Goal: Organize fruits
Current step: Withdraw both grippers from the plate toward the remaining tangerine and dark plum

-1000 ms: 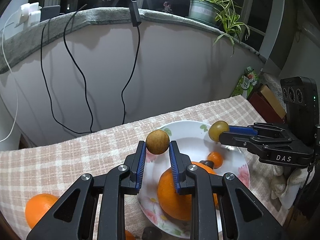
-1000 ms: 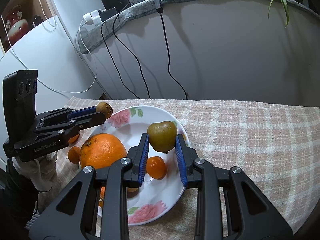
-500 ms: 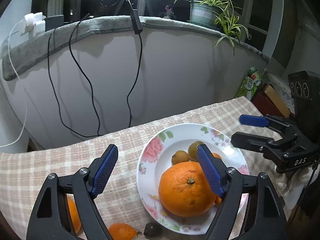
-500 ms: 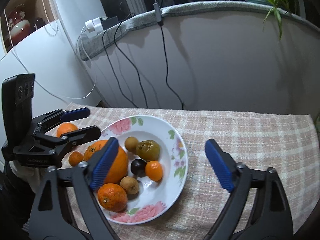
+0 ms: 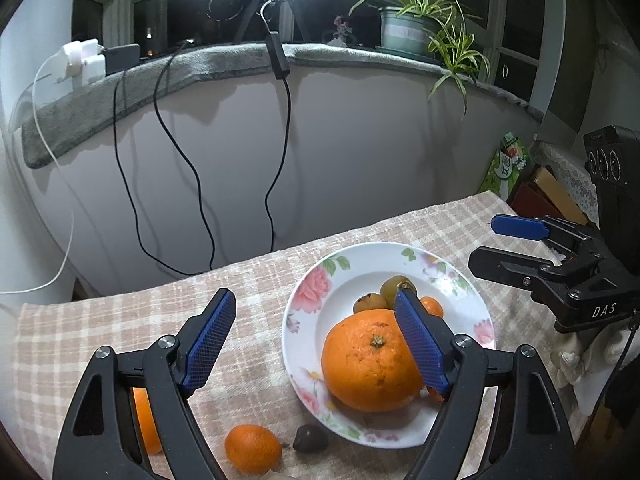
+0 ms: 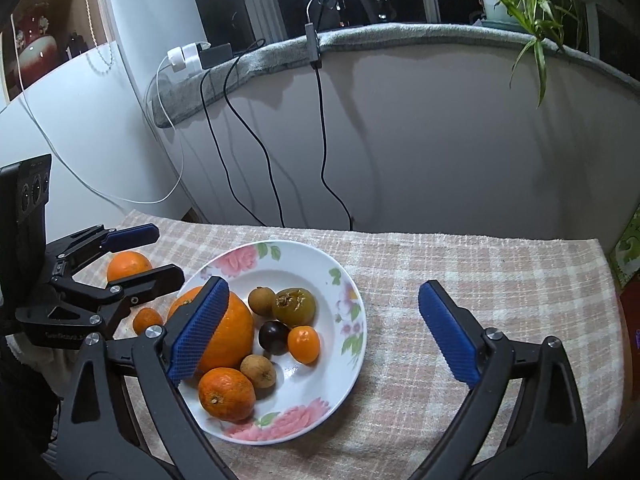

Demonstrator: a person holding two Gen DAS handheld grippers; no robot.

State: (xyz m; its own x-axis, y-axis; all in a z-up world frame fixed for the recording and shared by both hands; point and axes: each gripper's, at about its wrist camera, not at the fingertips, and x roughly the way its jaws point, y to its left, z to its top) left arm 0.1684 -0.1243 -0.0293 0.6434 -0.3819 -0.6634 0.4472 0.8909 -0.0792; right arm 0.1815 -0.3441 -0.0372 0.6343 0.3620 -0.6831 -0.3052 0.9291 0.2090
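— Where do the tongs stand?
— Both left tongs (image 5: pixel 314 340) and right tongs (image 6: pixel 324 330) gape wide, holding nothing, above the plate (image 6: pixel 344 344).
— And the fruit?
— A big orange (image 6: pixel 230 334), small brown ones and a tangerine (image 6: pixel 226 394) lie in the plate; two oranges (image 6: pixel 129 265) sit on the surface (image 6: pixel 480 272) left of it.

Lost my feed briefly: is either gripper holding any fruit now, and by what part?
Nothing is held. The left gripper and right gripper are both open and empty above the plate.
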